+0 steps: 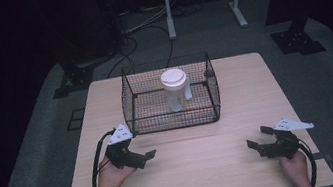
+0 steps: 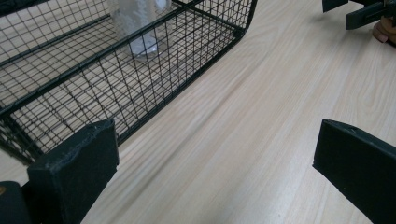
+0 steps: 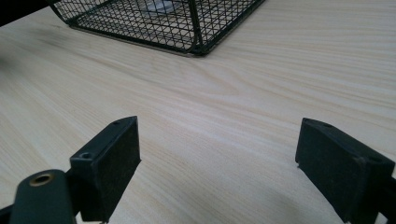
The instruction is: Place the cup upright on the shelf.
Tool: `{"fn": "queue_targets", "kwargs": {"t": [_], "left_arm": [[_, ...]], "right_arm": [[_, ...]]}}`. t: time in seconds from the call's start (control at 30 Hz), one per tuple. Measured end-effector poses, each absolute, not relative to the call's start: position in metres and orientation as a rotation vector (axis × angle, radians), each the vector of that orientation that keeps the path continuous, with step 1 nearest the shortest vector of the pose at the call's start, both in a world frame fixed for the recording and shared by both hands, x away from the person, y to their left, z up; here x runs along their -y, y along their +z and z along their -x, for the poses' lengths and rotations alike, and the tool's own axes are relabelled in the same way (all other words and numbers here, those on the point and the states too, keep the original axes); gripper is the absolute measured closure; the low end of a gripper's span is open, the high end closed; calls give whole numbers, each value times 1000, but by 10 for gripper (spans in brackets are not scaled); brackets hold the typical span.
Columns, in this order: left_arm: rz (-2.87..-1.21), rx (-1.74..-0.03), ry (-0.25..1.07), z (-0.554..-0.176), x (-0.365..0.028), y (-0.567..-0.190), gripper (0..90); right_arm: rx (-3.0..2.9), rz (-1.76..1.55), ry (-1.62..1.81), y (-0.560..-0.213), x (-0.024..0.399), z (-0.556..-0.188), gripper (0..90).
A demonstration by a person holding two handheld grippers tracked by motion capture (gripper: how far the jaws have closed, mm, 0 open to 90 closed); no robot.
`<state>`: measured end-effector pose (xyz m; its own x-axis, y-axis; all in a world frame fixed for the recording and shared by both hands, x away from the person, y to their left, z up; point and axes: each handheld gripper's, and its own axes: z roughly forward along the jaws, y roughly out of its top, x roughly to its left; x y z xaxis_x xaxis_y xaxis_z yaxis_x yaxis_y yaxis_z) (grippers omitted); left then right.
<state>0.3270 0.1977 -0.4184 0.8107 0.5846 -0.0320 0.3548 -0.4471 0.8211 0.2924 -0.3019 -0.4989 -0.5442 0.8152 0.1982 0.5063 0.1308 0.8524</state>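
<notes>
One lidded plastic cup [image 1: 175,90] stands upright inside the wire basket [image 1: 175,120]; likely light, thin-walled, crushable, best gripped mid-body. Left gripper [image 1: 150,156] and right gripper [image 1: 257,138] sit outside the basket, fingers apart, empty.

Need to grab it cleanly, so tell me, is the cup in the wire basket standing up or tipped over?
Upright. The cup stands on the floor of the basket with its white lid on top, facing up.

light: dim high view, room black beyond the pale wooden bench [image 1: 237,107] | gripper views: brighter, even overhead light | shadows: soft on wood | glare: none | blur: near black tool pads [image 3: 112,161] slightly soft
</notes>
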Motion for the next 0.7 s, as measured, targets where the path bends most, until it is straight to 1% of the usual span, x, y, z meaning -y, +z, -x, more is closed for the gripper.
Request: {"fn": "queue_targets", "kwargs": {"t": [0.53,0.7], "left_arm": [[-2046,-756,332,-312,-222,-432,0],[-2026,-767,358,-306,-228,-435,0]], "right_arm": [[-2095,-1282,1371,-499,302,-292,129],[-2095,-1281,1371,-499,302,-292,129]]}}
